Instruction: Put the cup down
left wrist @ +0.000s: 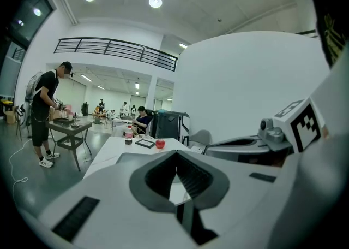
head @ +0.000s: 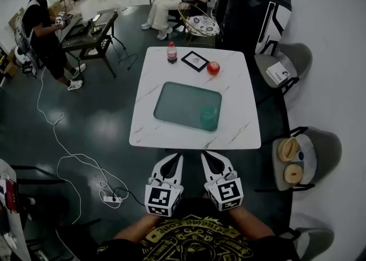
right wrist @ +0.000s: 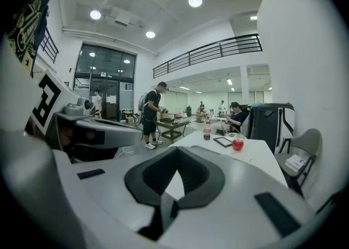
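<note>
A see-through teal cup (head: 209, 118) stands upright on the near right part of a green tray (head: 177, 102), which lies in the middle of the white marble table (head: 237, 134). Both grippers hang off the table's near edge, close to the person's body and well short of the cup. My left gripper (head: 176, 157) is shut with nothing in it, and its jaws meet in the left gripper view (left wrist: 177, 155). My right gripper (head: 206, 155) is likewise shut and empty (right wrist: 178, 152). The two sit side by side, tips pointing at the table.
At the table's far end are a cola bottle (head: 171, 52), a black picture frame (head: 195, 60) and a red apple (head: 213, 68). Grey chairs (head: 311, 154) line the right side. A cable and power strip (head: 108, 198) lie on the floor to the left. People stand and sit behind.
</note>
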### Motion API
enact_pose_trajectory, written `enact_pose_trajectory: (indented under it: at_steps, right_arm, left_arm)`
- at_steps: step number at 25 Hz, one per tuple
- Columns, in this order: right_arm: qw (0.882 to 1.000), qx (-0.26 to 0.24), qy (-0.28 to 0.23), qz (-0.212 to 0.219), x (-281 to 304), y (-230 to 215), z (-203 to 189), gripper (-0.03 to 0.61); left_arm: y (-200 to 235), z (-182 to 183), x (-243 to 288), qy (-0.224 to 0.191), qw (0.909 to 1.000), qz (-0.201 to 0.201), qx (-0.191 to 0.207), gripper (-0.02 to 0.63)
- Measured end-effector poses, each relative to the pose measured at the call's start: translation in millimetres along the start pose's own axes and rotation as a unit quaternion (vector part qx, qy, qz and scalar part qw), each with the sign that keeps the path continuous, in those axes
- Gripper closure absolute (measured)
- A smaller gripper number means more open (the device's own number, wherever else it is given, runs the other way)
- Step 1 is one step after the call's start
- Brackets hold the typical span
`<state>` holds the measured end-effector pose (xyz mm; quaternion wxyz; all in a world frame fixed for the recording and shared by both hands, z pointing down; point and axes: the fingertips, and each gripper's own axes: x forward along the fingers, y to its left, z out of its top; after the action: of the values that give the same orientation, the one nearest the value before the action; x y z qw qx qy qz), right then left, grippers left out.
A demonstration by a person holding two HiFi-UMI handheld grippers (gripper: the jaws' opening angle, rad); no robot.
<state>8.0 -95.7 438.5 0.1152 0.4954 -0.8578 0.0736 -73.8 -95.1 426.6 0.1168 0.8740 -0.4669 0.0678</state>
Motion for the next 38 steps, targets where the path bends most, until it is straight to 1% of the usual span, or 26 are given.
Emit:
enact_pose_trajectory:
  at_steps: [7,10,14,18,23,32,35,38]
  right_arm:
    - [1.0,-0.007,0.019,0.019,-39.0,-18.2,0.5,0.571]
    - [0.999,-0.003,0.019,0.033,-56.0,-23.9,-6.3,0.571]
    - [0.998,0.003,0.021,0.058,-78.8,-27.2,-14.9,0.571]
    - [0.996,-0.002,0.03,0.081,-97.0,-29.5,-24.3,0.572]
    - [0.994,-0.006,0.036,0.102,-117.0,-31.3,-39.6,0.572]
    - [0.99,-0.034,0.03,0.136,-143.9,-26.0,-55.5,0.572]
    - [0.988,-0.035,0.03,0.148,-151.6,-19.7,-65.4,0.574]
    - [0.986,-0.046,0.029,0.157,-153.4,-16.0,-60.4,0.574]
  left_arm:
    - [-40.2,-11.1,-1.7,0.009,0.9995,0.024,-0.018,0.603]
    - [-56.9,-12.6,-2.5,0.009,0.9992,0.036,-0.016,0.603]
    - [-78.5,-18.0,-5.8,0.015,0.9981,0.055,-0.024,0.603]
    - [-98.5,-20.4,-12.0,0.014,0.9967,0.076,-0.028,0.603]
    - [-123.5,-34.2,-22.1,0.018,0.9947,0.095,-0.035,0.603]
    - [-140.8,-55.1,-34.5,0.007,0.9904,0.133,-0.036,0.603]
    - [-144.8,-53.6,-39.5,0.001,0.9895,0.141,-0.031,0.603]
    - [-146.7,-50.1,-42.4,-0.004,0.9892,0.144,-0.026,0.603]
